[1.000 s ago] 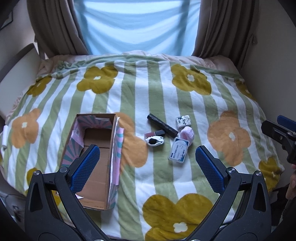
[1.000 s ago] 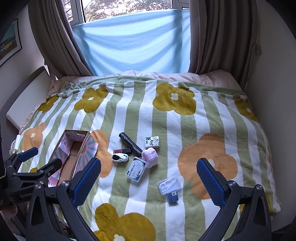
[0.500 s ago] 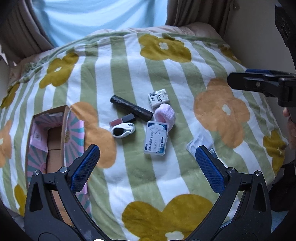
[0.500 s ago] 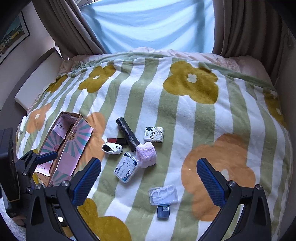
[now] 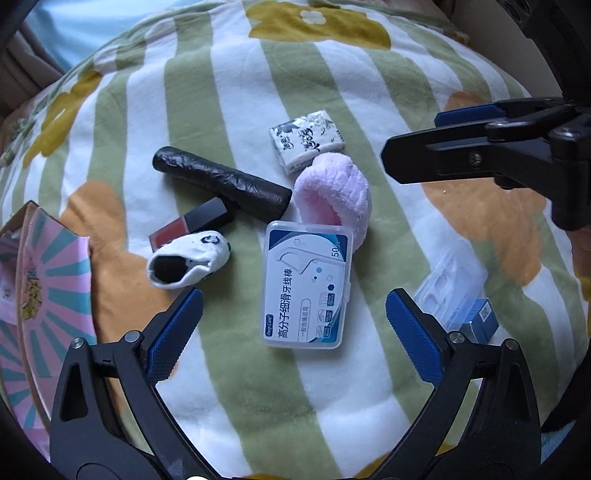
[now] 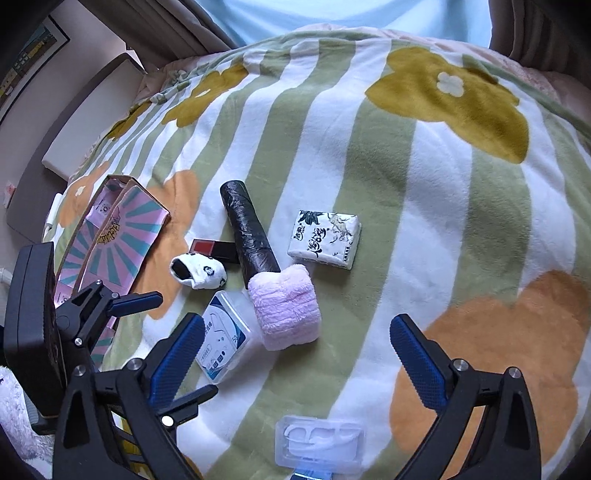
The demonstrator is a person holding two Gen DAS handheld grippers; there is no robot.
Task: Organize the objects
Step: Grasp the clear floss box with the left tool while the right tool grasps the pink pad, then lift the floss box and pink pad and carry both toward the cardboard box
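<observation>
Seemingly empty, the cardboard box (image 6: 110, 236) lies beside both wide-spread, unladen tongs (image 5: 293, 319).

Blanket (image 6: 436, 206): green-and-white stripes with yellow and orange flowers
Curtains (image 6: 166, 33): brownish, behind bed
Picture (image 6: 26, 59): framed, on left wall

A plush blanket (image 5: 236, 81) carries green and white stripes with mustard and orange flowers. On it — a black plastic-film roll (image 5: 221, 182), a fluffy pink cloth (image 5: 338, 192), a white sock with black panda marks (image 5: 188, 264), and a clear floss-pick box with a blue-and-white label (image 5: 306, 284). The cardboard box (image 6: 122, 229) shows pink-and-teal sunburst rays.
</observation>
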